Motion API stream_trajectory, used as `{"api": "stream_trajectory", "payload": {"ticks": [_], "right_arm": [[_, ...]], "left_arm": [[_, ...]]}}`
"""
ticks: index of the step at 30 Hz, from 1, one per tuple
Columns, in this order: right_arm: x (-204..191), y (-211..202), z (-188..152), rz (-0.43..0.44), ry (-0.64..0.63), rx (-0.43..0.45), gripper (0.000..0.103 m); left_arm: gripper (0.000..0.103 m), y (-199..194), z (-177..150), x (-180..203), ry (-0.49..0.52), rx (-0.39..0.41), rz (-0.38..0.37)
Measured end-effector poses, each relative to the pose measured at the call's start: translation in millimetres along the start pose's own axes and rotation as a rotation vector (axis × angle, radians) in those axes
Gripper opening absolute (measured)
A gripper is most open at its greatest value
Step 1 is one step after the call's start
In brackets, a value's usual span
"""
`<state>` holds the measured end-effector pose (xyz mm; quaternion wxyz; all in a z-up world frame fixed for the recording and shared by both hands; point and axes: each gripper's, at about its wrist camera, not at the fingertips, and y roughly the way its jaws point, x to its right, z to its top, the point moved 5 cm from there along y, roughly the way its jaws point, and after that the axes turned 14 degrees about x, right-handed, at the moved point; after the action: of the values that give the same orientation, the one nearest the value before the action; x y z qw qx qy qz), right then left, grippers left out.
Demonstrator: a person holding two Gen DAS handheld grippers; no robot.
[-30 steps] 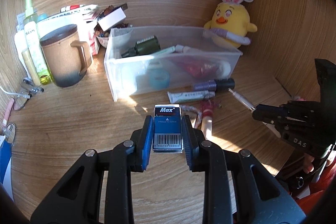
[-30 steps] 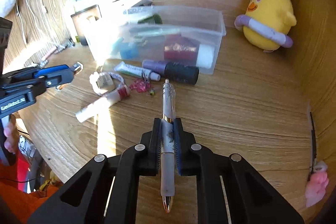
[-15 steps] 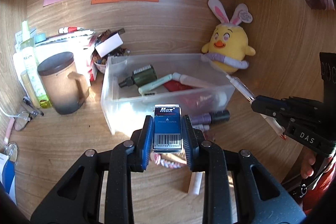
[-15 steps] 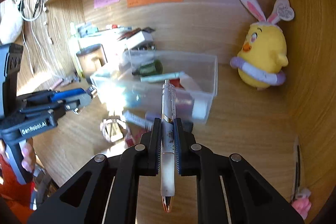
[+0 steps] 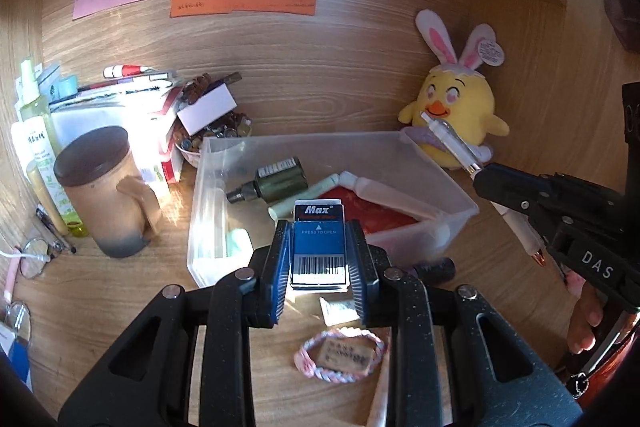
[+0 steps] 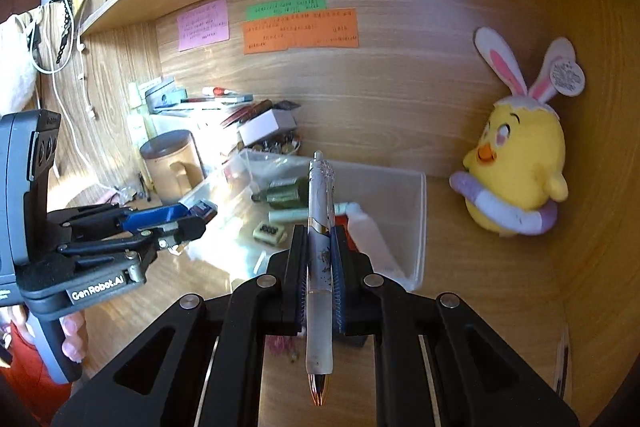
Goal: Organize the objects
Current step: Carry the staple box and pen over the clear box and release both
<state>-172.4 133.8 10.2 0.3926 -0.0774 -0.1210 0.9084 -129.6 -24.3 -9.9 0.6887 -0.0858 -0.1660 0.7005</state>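
Observation:
My left gripper (image 5: 319, 259) is shut on a blue Max staples box (image 5: 319, 245), held above the near edge of the clear plastic bin (image 5: 452, 187). The bin holds a dark green bottle (image 5: 276, 181), tubes and a red item. My right gripper (image 6: 320, 247) is shut on a white pen (image 6: 320, 267), held above the bin's near right side (image 6: 418, 227). The right gripper with the pen also shows in the left wrist view (image 5: 516, 195). The left gripper shows in the right wrist view (image 6: 192, 219).
A braided bracelet with a tag (image 5: 340, 351), a dark-capped tube (image 5: 434, 269) and a small white sachet (image 5: 338, 309) lie on the desk before the bin. A brown lidded mug (image 5: 106, 191), bottles and stacked papers stand left. A yellow chick plush (image 5: 456, 107) sits at the back right.
Both grippers have risen and moved forward over the bin, still holding the staples box and the pen. The items on the desk have dropped lower in view.

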Motion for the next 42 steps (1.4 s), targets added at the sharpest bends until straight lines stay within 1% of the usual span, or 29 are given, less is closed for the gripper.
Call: {"api": "stream_trajectory", "payload": {"ticks": [4,8,14,19,28,34,42], "right_arm": [[1,13,10,0.0,-0.009,0.009,0.01],[2,24,19,0.0,-0.026,0.007,0.01],[2,38,29,-0.005,-0.07,0.009,0.01],[6,55,31,0.004,-0.073,-0.015,0.01],[18,100,11,0.022,-0.057,-0.127,0.01],[19,122,-11,0.046,-0.029,-0.207,0.01],[14,135,-27,0.077,-0.03,-0.271,0.01]], "left_arm": [[0.027,10,8,-6,0.0,0.001,0.01],[0.027,19,15,-12,0.029,0.009,0.042],[0.027,36,21,-21,0.048,-0.011,0.063],[0.027,51,19,-26,0.041,-0.04,0.064],[0.027,76,4,-37,0.024,-0.1,0.084],[0.027,90,-6,-39,-0.008,-0.167,0.043],[0.027,89,-7,-33,0.013,-0.17,0.031]]}}
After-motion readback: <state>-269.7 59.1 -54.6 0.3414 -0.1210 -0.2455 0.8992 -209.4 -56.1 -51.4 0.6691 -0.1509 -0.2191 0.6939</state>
